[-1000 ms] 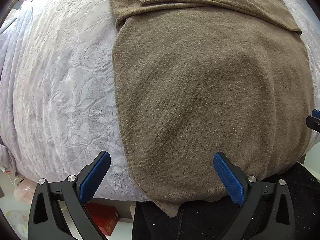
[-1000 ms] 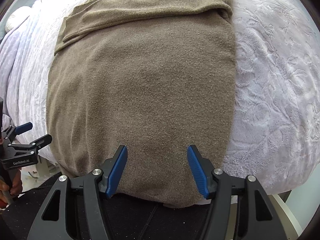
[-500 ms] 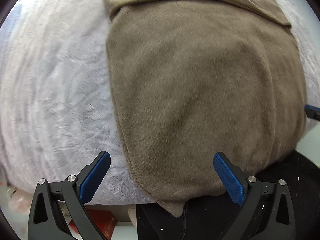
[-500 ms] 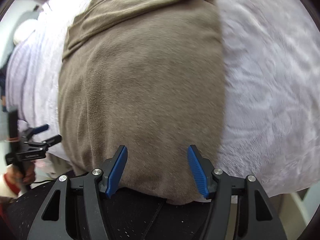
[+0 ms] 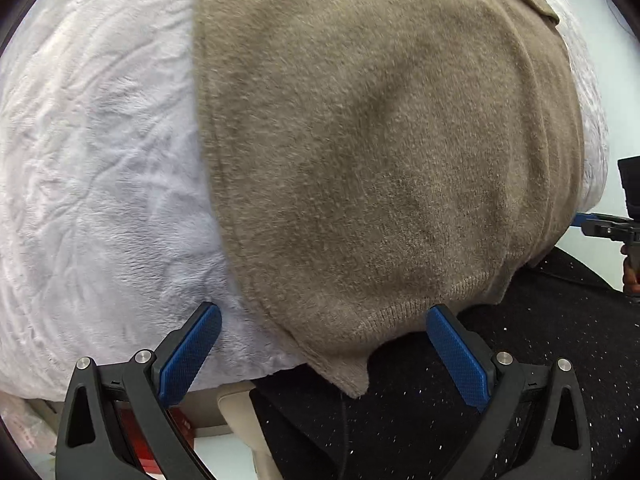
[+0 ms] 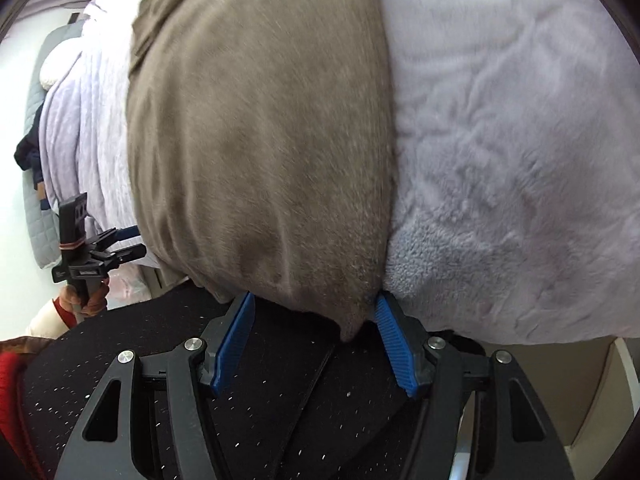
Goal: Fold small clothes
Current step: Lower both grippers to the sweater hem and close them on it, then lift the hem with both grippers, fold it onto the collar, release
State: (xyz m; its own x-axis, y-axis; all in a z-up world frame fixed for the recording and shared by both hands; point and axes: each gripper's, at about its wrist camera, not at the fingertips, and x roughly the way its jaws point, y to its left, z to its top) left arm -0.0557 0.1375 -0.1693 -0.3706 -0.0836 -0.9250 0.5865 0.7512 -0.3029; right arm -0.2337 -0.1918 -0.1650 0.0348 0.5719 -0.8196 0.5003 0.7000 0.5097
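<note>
A brown knit sweater (image 5: 380, 152) lies flat on a pale lilac plush blanket (image 5: 100, 168), its sleeves folded across the far end; its hem hangs over the near edge of the bed. My left gripper (image 5: 320, 340) is open, its blue pads either side of the hem's left corner (image 5: 348, 376). My right gripper (image 6: 316, 320) is open around the hem's right corner (image 6: 352, 324), the right pad close against the cloth edge. The sweater also fills the right wrist view (image 6: 260, 140). Each gripper shows at the side of the other's view.
The blanket (image 6: 520, 160) covers the bed on both sides of the sweater. Black speckled trousers (image 5: 480, 420) are right below the grippers. A red box (image 5: 136, 440) sits on the floor at left. Grey quilted bedding (image 6: 36, 200) and dark clothes lie far left.
Both grippers have moved down and in towards the near hem. The hem corners now sit between the pads. Jaws stay open.
</note>
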